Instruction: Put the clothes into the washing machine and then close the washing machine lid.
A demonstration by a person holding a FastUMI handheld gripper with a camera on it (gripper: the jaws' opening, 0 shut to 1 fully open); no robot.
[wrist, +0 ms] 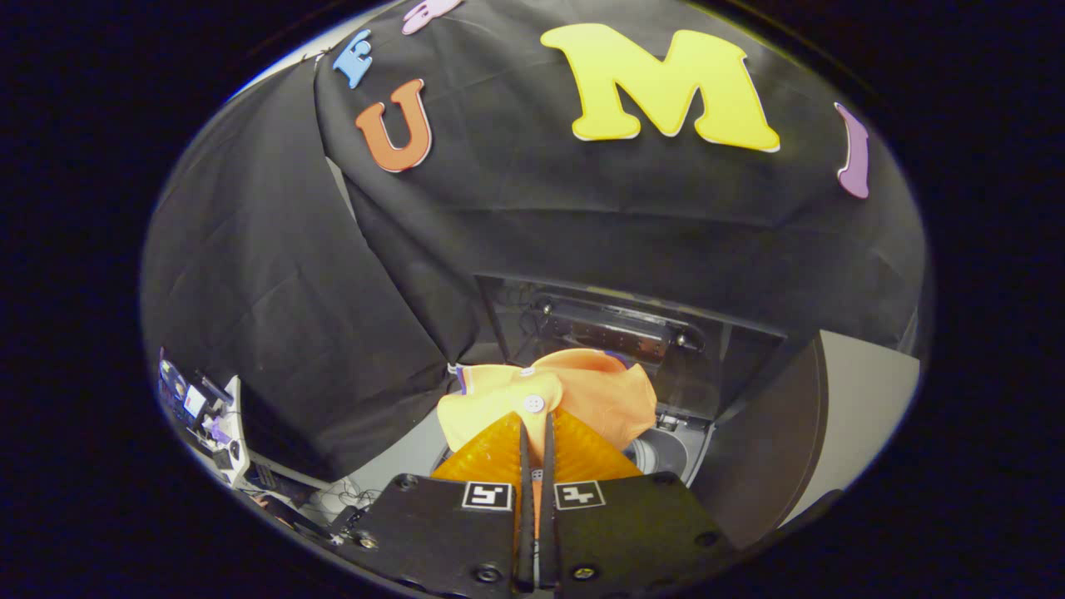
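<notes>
My gripper [537,424] is shut on an orange and yellow garment [607,395] with a white button. The cloth bunches up over the tips of the two ribbed orange fingers [491,453], which are pressed close together. The garment hangs in the air above the washing machine. Under it, just right of the fingers, a bit of the grey drum opening [666,449] shows. The machine's dark lid [632,333] stands raised behind the garment, its hinge bar facing me.
A grey panel [857,408] with a dark edge rises at the right of the machine. Off to the left, low down, a white stand [225,433] carries cables and small gear.
</notes>
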